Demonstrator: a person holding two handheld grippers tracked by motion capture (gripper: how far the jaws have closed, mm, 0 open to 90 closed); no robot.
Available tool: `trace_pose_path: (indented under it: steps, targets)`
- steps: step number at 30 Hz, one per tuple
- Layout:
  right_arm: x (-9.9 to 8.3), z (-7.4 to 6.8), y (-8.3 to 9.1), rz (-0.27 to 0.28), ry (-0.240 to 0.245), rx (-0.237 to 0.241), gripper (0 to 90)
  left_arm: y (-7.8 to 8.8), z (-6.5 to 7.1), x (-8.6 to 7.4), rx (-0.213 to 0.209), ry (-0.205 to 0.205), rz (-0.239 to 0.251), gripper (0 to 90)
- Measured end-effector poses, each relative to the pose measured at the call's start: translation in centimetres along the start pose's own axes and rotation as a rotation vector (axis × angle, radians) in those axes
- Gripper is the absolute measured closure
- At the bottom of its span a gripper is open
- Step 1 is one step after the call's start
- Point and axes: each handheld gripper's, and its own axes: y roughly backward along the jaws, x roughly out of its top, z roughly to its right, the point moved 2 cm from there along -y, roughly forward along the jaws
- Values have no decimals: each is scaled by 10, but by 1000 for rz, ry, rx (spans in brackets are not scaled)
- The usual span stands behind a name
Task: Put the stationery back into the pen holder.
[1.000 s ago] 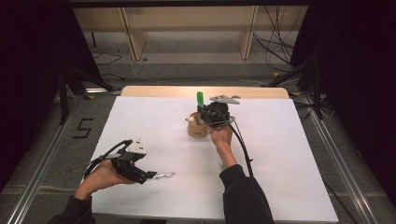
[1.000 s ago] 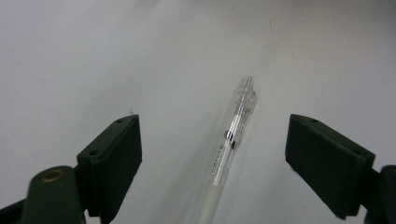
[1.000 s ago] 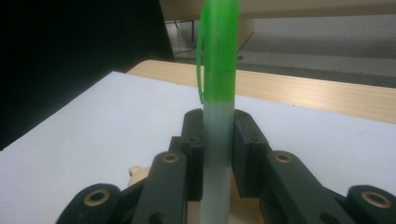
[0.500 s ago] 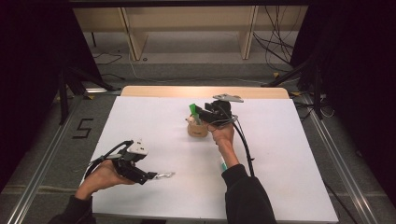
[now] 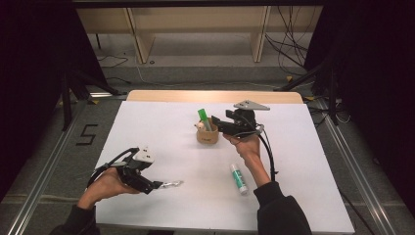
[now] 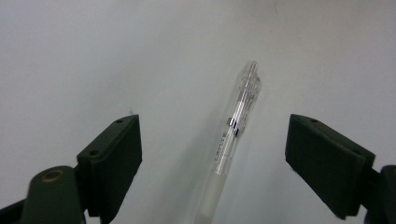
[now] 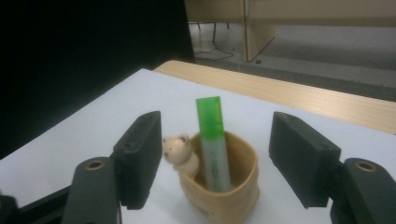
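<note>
Our right gripper (image 5: 219, 124) has just been opening its jaws; nothing sits between them now, and the green-capped glue stick (image 7: 212, 140) stands upright inside the tan, sack-shaped ceramic cup with a small bear figure on its rim (image 7: 223, 186), mid-table. Our left gripper (image 6: 215, 163) hovers with jaws spread wide over the clear plastic ballpoint pen (image 6: 233, 140) lying on the white table (image 5: 161, 122), untouched. We judge one item stowed, two left: that pen and a second glue stick (image 5: 239, 178) near our right forearm. One cup, two sticks, one pen.
</note>
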Motion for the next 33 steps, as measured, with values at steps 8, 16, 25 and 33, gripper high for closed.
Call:
trace_pose_path:
  steps: [8, 16, 25, 33]
  targets:
    - [-13, -13, 33, 17, 33, 47, 326, 1, 1, -1, -5, -19, -28, 184]
    - [-35, -26, 57, 26, 84, 39, 279, 3, 1, -2, 9, -31, -50, 185]
    - [-51, -35, 71, 5, 115, 61, 274, 3, 1, -4, 23, -51, -81, 185]
    - [-62, -37, 81, -14, 115, 77, 272, 1, 2, -6, 36, -70, -131, 192]
